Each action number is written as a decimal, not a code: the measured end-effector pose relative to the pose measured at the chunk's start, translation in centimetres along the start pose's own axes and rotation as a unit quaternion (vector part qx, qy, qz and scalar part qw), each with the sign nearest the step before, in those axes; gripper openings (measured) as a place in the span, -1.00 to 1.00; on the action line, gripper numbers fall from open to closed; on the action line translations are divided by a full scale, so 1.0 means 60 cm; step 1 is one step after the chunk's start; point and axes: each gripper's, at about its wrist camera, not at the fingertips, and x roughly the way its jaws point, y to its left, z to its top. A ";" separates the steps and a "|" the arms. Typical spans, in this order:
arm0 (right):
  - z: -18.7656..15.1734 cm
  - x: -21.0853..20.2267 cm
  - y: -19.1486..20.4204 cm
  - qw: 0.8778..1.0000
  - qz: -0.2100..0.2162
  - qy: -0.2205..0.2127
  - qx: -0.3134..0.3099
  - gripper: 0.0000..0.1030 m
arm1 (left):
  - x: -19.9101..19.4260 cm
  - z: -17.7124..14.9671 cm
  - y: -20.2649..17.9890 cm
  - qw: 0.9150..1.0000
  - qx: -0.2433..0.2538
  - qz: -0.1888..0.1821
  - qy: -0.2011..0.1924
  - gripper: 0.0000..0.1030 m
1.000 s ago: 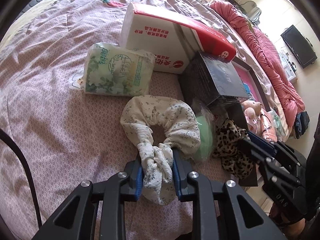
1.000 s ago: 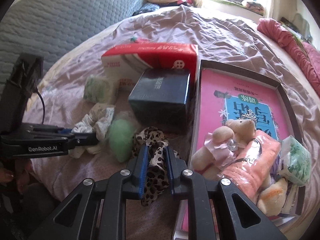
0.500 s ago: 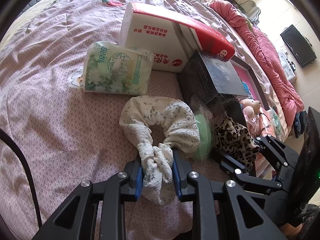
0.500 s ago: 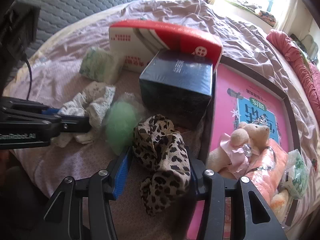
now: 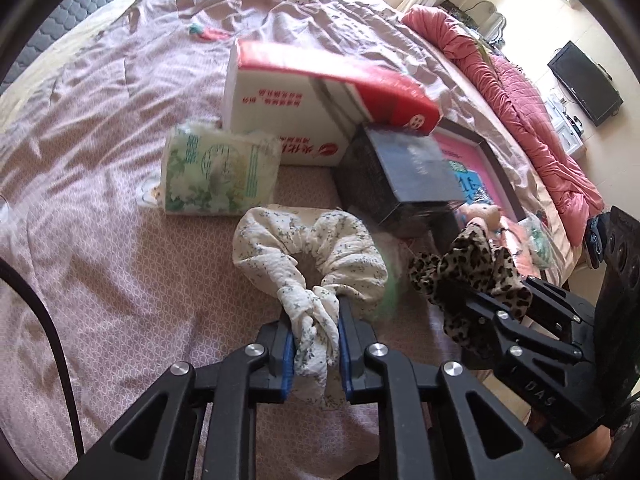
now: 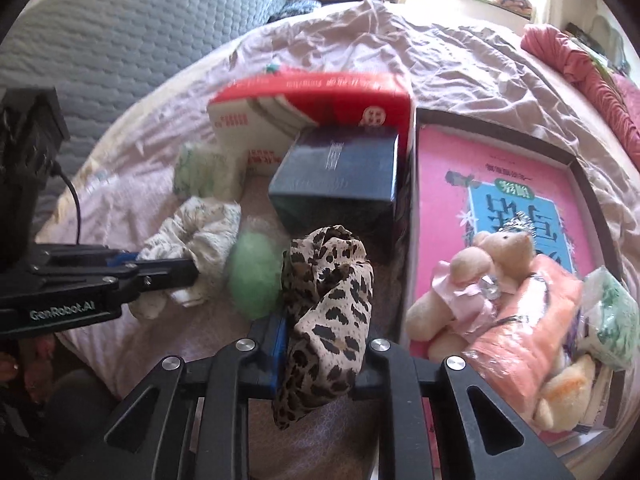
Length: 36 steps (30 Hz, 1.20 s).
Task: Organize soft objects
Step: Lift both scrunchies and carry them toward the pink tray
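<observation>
Carrying both scrunchies to the tray is the step in hand, as I judge it. The left gripper (image 5: 314, 344) has its jaws clamped on the knot of the floral scrunchie (image 5: 308, 256), whose ring hangs forward over the bedspread (image 5: 100, 240). The right gripper (image 6: 322, 344) is clamped on the leopard scrunchie (image 6: 328, 300), just beside the tray (image 6: 592, 196). Lift each one clear of the green puff (image 6: 254, 276) and the dark box (image 6: 340, 168) before swinging right, and let go only over a bare part of the tray, beyond the teddy bear (image 6: 476, 280). Farther off, motion blurs the print on the tissue box (image 5: 296, 120). The tray's near corner is cut off by the frame edge, so I cannot tell how much room is left.
</observation>
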 end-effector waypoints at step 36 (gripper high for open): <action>0.015 -0.241 -0.058 0.988 -0.017 -0.142 0.057 -0.57 | -0.157 0.022 -0.178 0.991 0.100 0.019 -0.091 -0.65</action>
